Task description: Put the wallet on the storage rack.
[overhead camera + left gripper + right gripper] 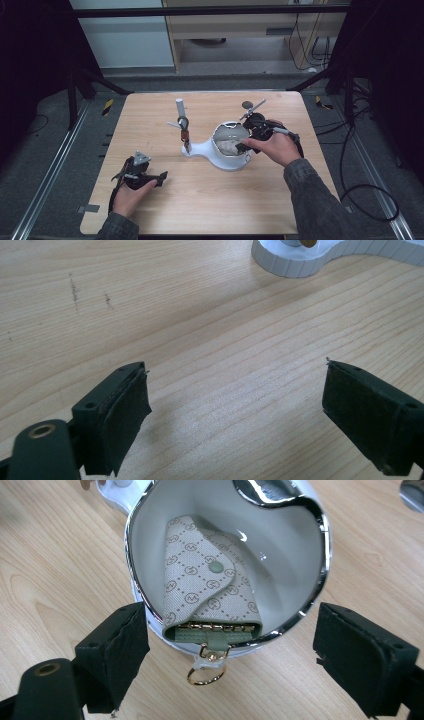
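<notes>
1. Nearest the lens in the right gripper view, the right claw [230, 655] stands with its jaws wide apart and holds nothing. They flank the near rim of the white dish [295, 555].
2. A patterned key case [210, 587] lies inside the dish, flap snapped shut. Its gold ring [202, 675] hangs out over the chrome rim toward the claw.
3. The left claw [235, 405] is also spread and empty, low over bare tabletop [200, 315], well apart from the dish.
4. Likely step: closing on the case or its ring to lift it out.
5. Risks, as I judge them: a jaw could catch the rim and tip or drag the dish, since nothing braces it; a pinch on the thin ring alone could slip.
6. The high view shows what the claw cameras miss: the dish's base runs left to a post [180, 107] with something looped on it, so a shove could topple the stand. The case's pattern and ring are clear only close up; from above it is a pale lump.
</notes>
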`<act>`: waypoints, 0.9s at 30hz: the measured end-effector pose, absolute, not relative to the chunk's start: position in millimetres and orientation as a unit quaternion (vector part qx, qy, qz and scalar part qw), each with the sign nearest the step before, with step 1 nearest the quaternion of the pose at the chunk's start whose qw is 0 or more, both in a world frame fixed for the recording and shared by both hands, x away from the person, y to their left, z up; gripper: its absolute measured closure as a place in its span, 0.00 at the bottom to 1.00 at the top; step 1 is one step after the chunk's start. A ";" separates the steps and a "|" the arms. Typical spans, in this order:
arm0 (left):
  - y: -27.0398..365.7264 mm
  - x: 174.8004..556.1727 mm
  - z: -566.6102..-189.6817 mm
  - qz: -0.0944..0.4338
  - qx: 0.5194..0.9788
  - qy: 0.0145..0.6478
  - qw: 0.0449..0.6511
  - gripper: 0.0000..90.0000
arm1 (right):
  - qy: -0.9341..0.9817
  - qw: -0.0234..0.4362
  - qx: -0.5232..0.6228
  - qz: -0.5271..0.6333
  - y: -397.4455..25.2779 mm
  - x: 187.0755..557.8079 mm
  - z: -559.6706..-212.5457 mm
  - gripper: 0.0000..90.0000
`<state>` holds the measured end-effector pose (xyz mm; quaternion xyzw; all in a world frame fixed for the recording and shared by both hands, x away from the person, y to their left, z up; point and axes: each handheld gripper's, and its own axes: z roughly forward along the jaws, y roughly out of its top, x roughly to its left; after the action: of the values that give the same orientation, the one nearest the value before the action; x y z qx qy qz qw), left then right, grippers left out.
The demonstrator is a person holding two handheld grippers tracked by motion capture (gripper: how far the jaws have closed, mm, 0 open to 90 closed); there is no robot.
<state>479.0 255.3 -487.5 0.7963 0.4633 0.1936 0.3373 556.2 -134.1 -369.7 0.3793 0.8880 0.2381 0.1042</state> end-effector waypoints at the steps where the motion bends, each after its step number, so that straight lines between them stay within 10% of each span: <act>1: 255.0 479.2 -487.9 0.193 0.796 0.464 0.337 0.11 | 0.888 0.104 0.379 0.238 -134.1 556.2 -369.7 0.15; 27: 255.6 481.6 -494.9 0.198 0.800 0.468 0.320 0.05 | 0.832 0.169 0.440 0.292 -203.4 530.6 -369.2 0.12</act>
<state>481.6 255.6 -494.9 0.7997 0.4679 0.1976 0.3202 530.6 -203.4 -369.2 0.4404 0.8318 0.2924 0.1693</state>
